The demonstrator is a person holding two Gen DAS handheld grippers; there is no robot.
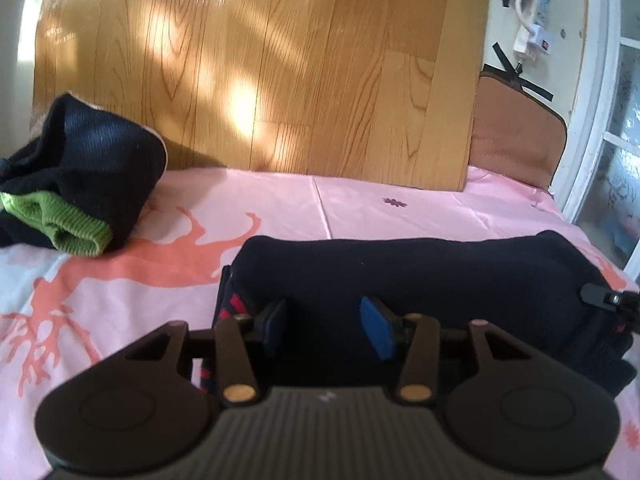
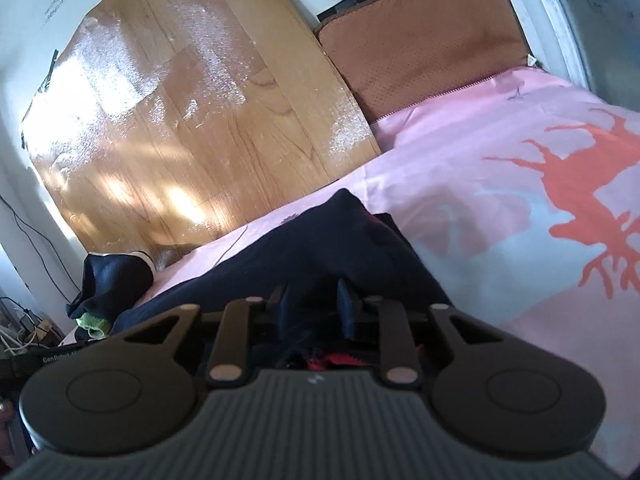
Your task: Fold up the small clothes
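Two grippers are down on one dark navy garment (image 1: 420, 276), and both are mine. It lies folded in a long band across the pink bedsheet (image 1: 360, 204), right under and ahead of my tools, with red stripes showing at its near edges.

My left gripper (image 1: 326, 330) stands part open, its blue pads (image 1: 378, 328) spread over the near edge of the navy cloth. I see a clear gap between them with the fabric behind and below it, and I cannot tell whether either pad presses on the cloth. At the far right of that view the tip of my right gripper (image 1: 608, 298) sits at the garment's end.

From its own camera, my right gripper (image 2: 316, 308) has its pads set narrow, with the navy cloth rising in a ridge just ahead of them. Whether they pinch the fabric I cannot tell; dark cloth fills the gap, and a scrap of red shows beneath the linkage.

Off to the left of both tools lies a second pile (image 1: 80, 176), dark navy knit with a bright green ribbed cuff (image 1: 72, 228), well apart from the garment I am working.

No box, basket or drawer is in view; everything rests straight on the sheet. Beyond the garment a wood-grain board (image 1: 260, 68) leans upright, with a brown cushion (image 2: 420, 40) to its right.

Only one bit of writing shows: pale letters at the lower left of the right view, beginning "GenRobot" (image 2: 60, 358), then cut off.
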